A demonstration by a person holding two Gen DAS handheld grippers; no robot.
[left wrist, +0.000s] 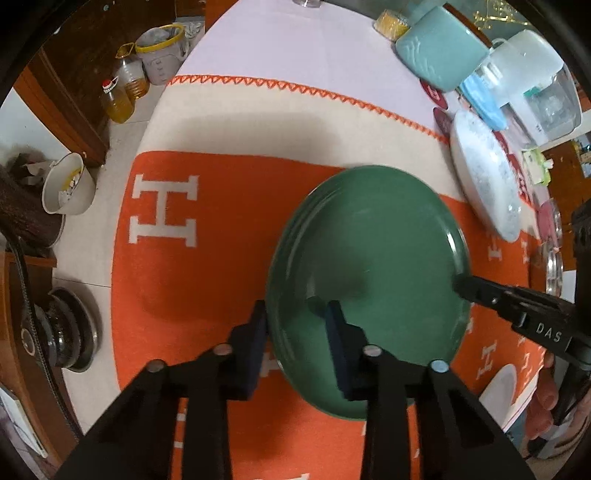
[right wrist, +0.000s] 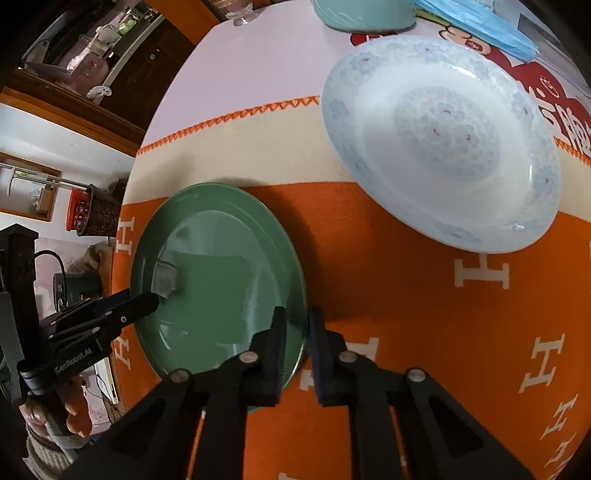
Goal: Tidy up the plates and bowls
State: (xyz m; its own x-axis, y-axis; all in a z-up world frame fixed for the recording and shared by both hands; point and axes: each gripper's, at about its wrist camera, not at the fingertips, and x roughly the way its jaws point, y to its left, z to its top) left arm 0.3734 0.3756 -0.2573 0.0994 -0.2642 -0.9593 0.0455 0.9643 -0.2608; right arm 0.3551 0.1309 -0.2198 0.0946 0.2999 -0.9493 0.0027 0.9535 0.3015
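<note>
A green plate [left wrist: 373, 266] lies on the orange cloth; it also shows in the right wrist view [right wrist: 218, 273]. My left gripper [left wrist: 297, 325] straddles its left rim, one finger outside and one over the plate, with a visible gap. My right gripper [right wrist: 297, 332] straddles the opposite rim with a narrow gap, jaws close on the edge; it shows from the left wrist view [left wrist: 465, 286] at the plate's right edge. A white plate with pale blue pattern [right wrist: 443, 140] lies farther back right, also in the left wrist view [left wrist: 487, 177].
The orange and cream "H" cloth [left wrist: 184, 258] covers the table. Teal containers [left wrist: 439, 55], a clear jug [left wrist: 535, 92] and blue masks [right wrist: 480, 26] crowd the back right. A white dish [left wrist: 498, 387] sits near the front right edge. Oil bottles [left wrist: 122, 92] stand on the floor at left.
</note>
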